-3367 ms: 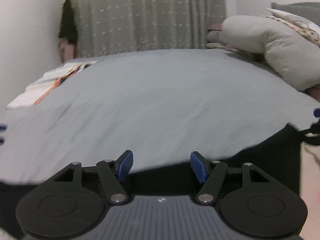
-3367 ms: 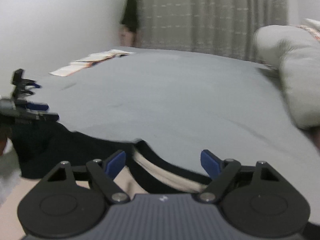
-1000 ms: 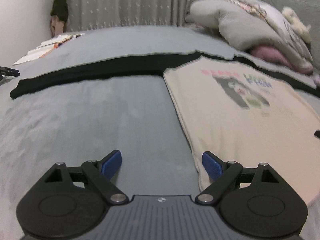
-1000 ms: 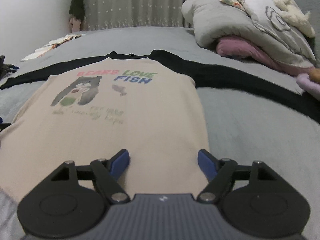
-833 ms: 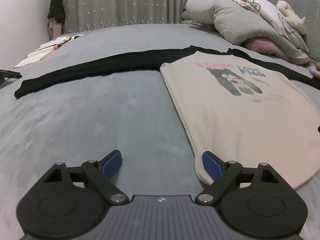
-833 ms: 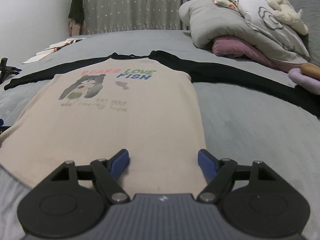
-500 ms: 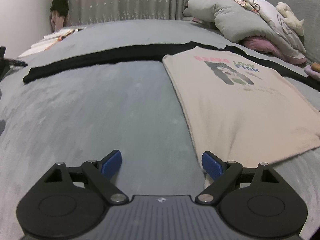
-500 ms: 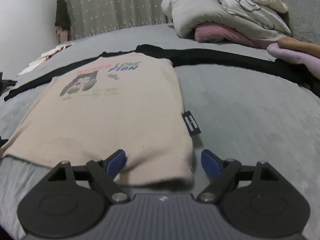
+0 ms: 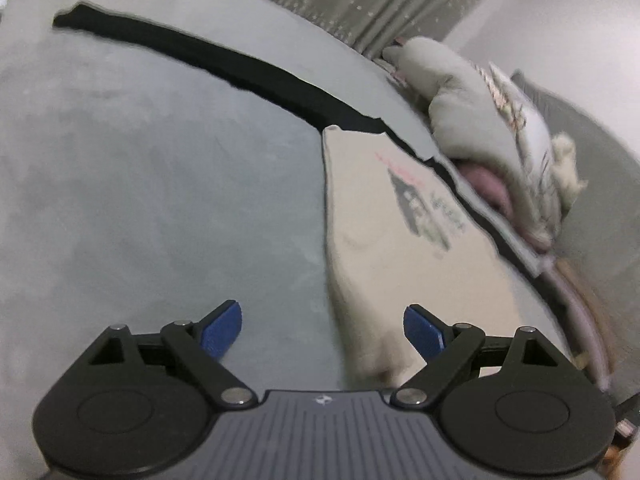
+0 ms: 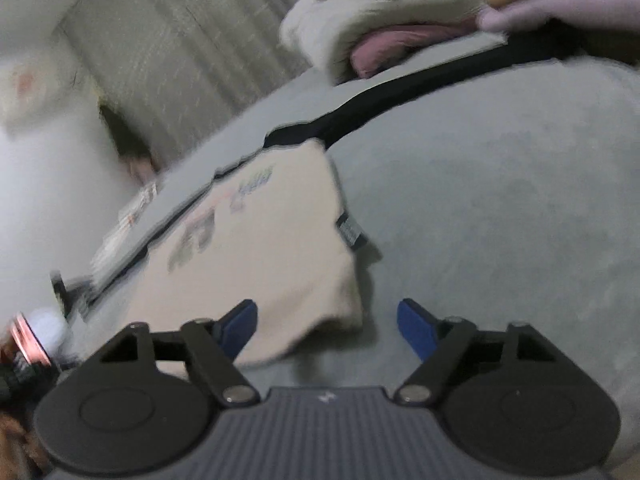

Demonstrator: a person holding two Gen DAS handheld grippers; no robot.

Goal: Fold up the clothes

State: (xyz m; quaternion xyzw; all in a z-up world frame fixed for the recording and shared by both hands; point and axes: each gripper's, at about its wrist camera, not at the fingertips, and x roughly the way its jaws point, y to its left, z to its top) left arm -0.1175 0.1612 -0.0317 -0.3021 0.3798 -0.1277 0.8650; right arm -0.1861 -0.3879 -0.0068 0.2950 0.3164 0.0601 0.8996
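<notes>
The shirt lies flat on the grey bed, cream body face up and printed, with its black sleeves spread out to either side. The left gripper has its fingers spread wide and empty; the near hem corner of the shirt sits just ahead of the right-hand finger. The right gripper is likewise wide and empty, with the opposite hem corner between its fingers. A black side label sticks out from the seam.

Risks from this position:
- Both views are tilted and blurred. A closure made while the grippers are in motion is likely to miss the hem edge.
- Closing too deep could pinch the bedcover along with the fabric.
- Gripping one layer only would let the lower layer drag and crease.
- Uneven lifting of the two corners would skew the fold line.
- The outstretched sleeves may trail and bunch under the body.
</notes>
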